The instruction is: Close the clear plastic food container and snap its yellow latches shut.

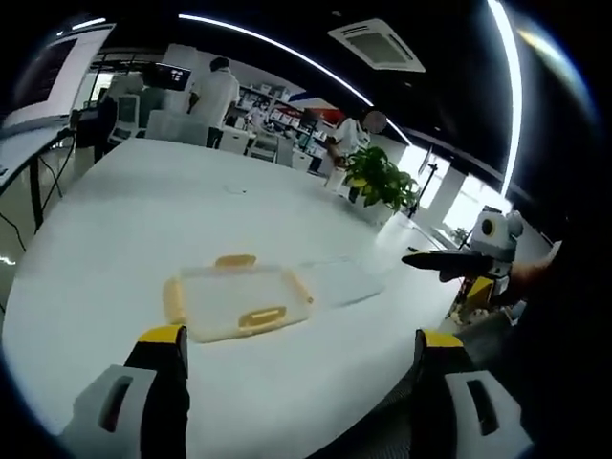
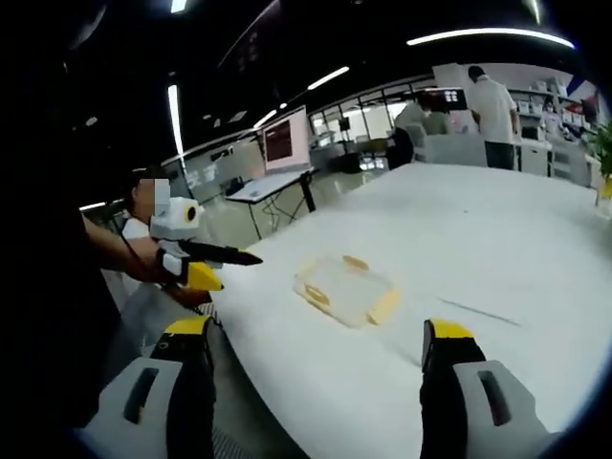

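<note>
The clear plastic food container (image 1: 236,302) with yellow latches (image 1: 263,316) lies on the white table (image 1: 143,210). Both the left gripper (image 1: 301,368) and right gripper (image 2: 316,359) hover short of it, jaws spread wide.

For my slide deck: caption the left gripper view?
Open left gripper faces a clear container with yellow latches on a white table.

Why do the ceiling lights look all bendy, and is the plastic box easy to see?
Left gripper view: the fisheye lens curves the ceiling light strips into arcs, and the clear container looks pale against the white table. Right gripper view: the container is small and soft, and the ceiling is dark.
</note>
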Action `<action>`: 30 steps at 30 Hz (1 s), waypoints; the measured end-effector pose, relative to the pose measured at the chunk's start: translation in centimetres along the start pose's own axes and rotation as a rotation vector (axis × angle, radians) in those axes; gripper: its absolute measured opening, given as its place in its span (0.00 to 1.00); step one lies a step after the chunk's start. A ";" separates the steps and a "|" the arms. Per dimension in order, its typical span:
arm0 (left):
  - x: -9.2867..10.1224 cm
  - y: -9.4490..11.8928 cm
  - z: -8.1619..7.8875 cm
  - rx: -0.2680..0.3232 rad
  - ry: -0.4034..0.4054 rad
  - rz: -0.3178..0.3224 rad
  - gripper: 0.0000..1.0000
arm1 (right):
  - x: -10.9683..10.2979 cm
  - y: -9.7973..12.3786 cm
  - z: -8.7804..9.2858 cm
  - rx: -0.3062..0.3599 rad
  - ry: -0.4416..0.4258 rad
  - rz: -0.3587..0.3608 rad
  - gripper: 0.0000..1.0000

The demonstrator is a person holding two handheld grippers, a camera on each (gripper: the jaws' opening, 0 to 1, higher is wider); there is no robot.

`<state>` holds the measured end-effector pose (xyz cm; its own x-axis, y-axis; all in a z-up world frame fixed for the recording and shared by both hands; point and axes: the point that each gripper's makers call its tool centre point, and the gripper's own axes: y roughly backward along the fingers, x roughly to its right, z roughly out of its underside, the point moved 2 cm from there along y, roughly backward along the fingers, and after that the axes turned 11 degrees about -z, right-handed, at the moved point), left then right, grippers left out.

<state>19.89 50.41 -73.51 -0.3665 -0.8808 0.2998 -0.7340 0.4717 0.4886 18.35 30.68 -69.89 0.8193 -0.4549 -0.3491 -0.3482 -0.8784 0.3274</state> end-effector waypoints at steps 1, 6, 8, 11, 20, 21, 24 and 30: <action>-0.2 0.0 -0.1 0.000 -0.002 -0.002 0.95 | 0.1 -0.2 0.0 -0.006 0.006 -0.001 0.87; -0.4 0.2 -1.6 -0.003 0.007 0.003 0.89 | 0.7 -0.9 -0.3 -0.022 -0.010 -0.001 0.85; -0.7 0.0 -1.8 -0.005 0.005 0.007 0.87 | 0.9 -1.2 -0.5 -0.030 -0.004 -0.007 0.85; -1.3 -0.2 -1.9 -0.012 -0.023 -0.003 0.86 | 1.1 -1.7 -1.1 -0.028 0.007 -0.019 0.85; -1.5 -0.6 -2.6 -0.006 -0.067 -0.010 0.84 | 2.2 -2.2 -1.8 -0.028 0.026 -0.030 0.84; -1.6 -0.7 -2.6 -0.008 -0.077 -0.011 0.84 | 2.4 -2.3 -2.0 -0.029 0.032 -0.031 0.84; -2.0 -0.8 -2.8 -0.014 -0.086 -0.008 0.83 | 3.0 -2.5 -2.0 -0.064 0.086 -0.033 0.83; -2.3 -1.3 -2.3 -0.057 -0.093 0.001 0.78 | 3.8 -3.1 -1.9 -0.098 0.095 -0.044 0.83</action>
<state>22.94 51.90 -72.94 -0.4204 -0.8792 0.2241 -0.7008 0.4715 0.5353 23.41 32.01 -70.54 0.8737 -0.3965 -0.2817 -0.2688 -0.8763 0.3998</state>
